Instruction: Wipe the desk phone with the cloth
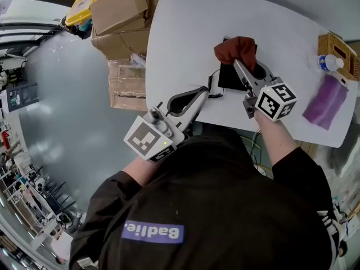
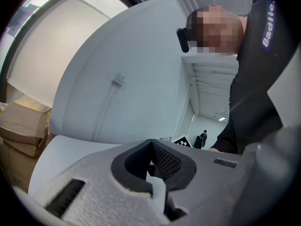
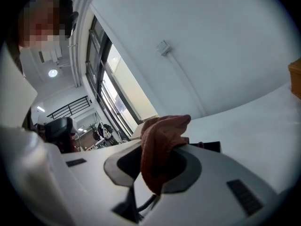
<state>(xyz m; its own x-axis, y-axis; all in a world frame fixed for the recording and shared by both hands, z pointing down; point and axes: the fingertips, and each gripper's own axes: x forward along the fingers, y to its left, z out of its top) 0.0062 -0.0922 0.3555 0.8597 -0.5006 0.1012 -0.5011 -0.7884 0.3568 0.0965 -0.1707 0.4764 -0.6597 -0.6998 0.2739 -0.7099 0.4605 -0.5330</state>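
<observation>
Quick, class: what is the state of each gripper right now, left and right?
Left gripper: closed, nothing between its jaws.
Right gripper: closed, holding the red-brown cloth.

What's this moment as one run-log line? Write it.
right gripper: shut on cloth, over desk phone | left gripper: shut, empty, near table edge | contact: unclear

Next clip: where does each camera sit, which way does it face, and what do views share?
Head view: on the person's head, facing steeply down at the table and desk phone; both forearms show.
Left gripper view: on the left gripper, tilted up along shut, empty jaws toward a wall; the person's torso shows.
Right gripper view: on the right gripper, along jaws clamping the cloth; the person's head shows.
Shared: head and right gripper views show the cloth.
</observation>
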